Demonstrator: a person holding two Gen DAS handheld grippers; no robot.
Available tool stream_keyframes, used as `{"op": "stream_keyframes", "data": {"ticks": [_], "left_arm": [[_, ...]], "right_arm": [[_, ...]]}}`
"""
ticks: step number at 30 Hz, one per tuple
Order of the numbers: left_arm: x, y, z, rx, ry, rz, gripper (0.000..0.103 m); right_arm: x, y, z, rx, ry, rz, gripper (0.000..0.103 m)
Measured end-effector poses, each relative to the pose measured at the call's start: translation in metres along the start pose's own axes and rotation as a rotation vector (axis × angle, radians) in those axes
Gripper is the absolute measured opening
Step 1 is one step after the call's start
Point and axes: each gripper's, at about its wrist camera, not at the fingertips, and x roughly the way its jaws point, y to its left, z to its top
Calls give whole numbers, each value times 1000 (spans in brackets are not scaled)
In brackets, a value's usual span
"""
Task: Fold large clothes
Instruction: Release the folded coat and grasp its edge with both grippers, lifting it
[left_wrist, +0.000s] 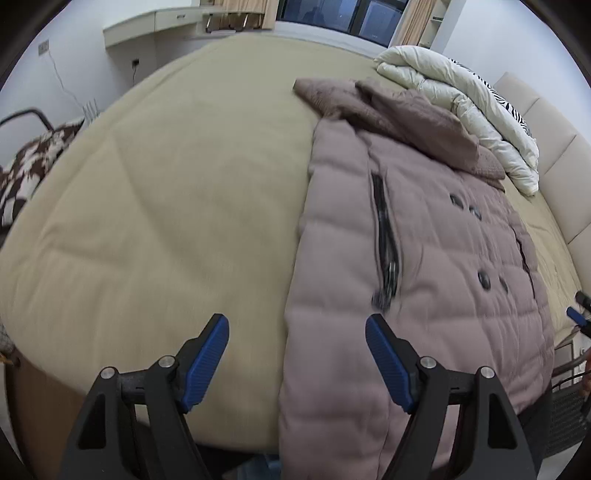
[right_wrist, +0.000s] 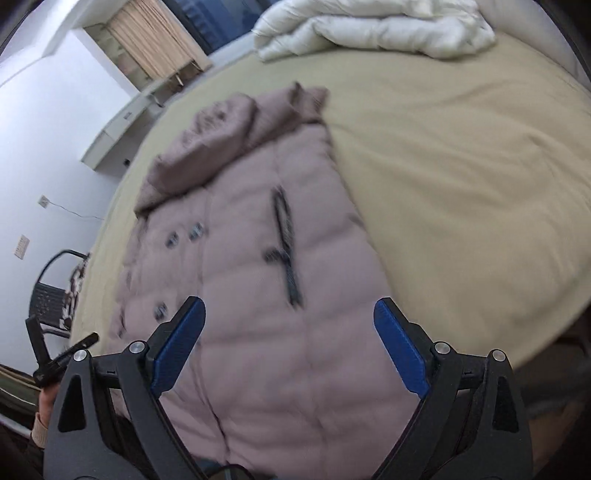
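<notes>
Coat (left_wrist: 424, 258) on bed (left_wrist: 166, 203): sides folded inward, lengthwise fold left. My left gripper (left_wrist: 297, 363) and right gripper (right_wrist: 289, 345) gape, empty.

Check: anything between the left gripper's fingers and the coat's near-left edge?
Nothing but bare beige bedspread. In the left wrist view the left gripper is open and empty, its right finger already over the mauve puffer coat.

Coat on the bed, duvet at the head end.
The coat (left_wrist: 424, 258) lies flat on the bed (left_wrist: 166, 221), its hem hanging over the near edge, its hood toward the duvet (left_wrist: 461, 99) heaped at the far corner by the headboard (left_wrist: 554, 155).
</notes>
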Motion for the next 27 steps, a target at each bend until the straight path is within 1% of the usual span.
{"op": "stream_keyframes", "data": {"ticks": [3,4,7,8,10,11,12,13,15,18,19,20,22,24,25,26,27], "left_arm": [[-3,0,-14,9,17,-15,79],[-4,0,-16,9,17,-26,79],[-5,0,-22,20,23,-29,79],[-5,-1,-24,25,24,-29,79],[-2,1,-29,20,50,-39,79],[0,3,-31,15,62,-46,79],[1,5,-34,7,74,-55,79],[1,7,-37,4,82,-57,79],[1,11,-43,5,96,-51,79],[2,16,-53,-3,112,-54,79],[2,17,-56,-3,119,-59,79],[3,17,-58,0,125,-66,79],[6,19,-62,-2,141,-79,79],[12,22,-65,-23,167,-115,79],[16,24,-66,-38,176,-136,79],[18,25,-67,-49,184,-154,79],[21,26,-67,-59,195,-166,79]], "right_arm": [[8,-27,-23,13,55,-68,94],[19,-34,-27,22,67,-84,94],[30,-59,-42,78,144,-117,94],[33,-66,-45,93,160,-116,94],[43,-78,-52,118,194,-104,94],[46,-83,-56,136,212,-89,94],[48,-87,-59,146,223,-45,93],[48,-87,-59,147,225,-1,91],[48,-87,-65,126,233,74,88],[54,-89,-76,111,266,154,77],[55,-90,-79,112,280,169,72],[56,-91,-82,108,283,178,71],[53,-92,-85,89,277,186,69],[49,-95,-87,98,277,202,67],[49,-96,-85,101,279,211,63],[47,-96,-84,101,281,215,58],[48,-96,-81,101,284,220,55]]}}
